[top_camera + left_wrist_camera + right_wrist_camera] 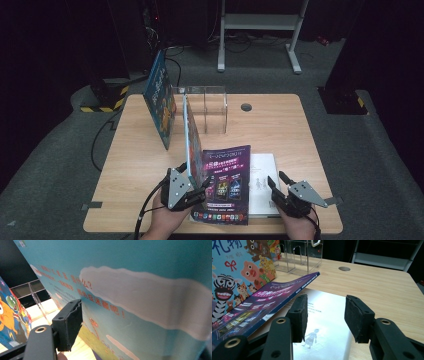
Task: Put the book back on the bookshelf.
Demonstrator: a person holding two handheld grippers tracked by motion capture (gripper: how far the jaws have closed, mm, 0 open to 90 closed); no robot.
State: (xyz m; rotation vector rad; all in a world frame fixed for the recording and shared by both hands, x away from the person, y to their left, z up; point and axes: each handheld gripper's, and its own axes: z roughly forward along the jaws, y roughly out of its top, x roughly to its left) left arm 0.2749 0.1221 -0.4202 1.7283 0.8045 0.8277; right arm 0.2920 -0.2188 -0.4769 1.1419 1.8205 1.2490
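My left claw (192,187) pinches the bottom edge of a thin teal picture book (192,137), holding it upright on edge; its cloud-printed cover (140,290) rises right past my black pad. Just to the right of that claw, a glossy purple magazine (227,182) lies partly over a white open book (262,182). My right claw (282,187) hovers over that white page (324,322) with its jaws spread and nothing between them. Ahead of both claws on the light wooden surface (275,125), a clear acrylic rack (207,107) stands with a blue cartoon book (160,100) leaning beside it.
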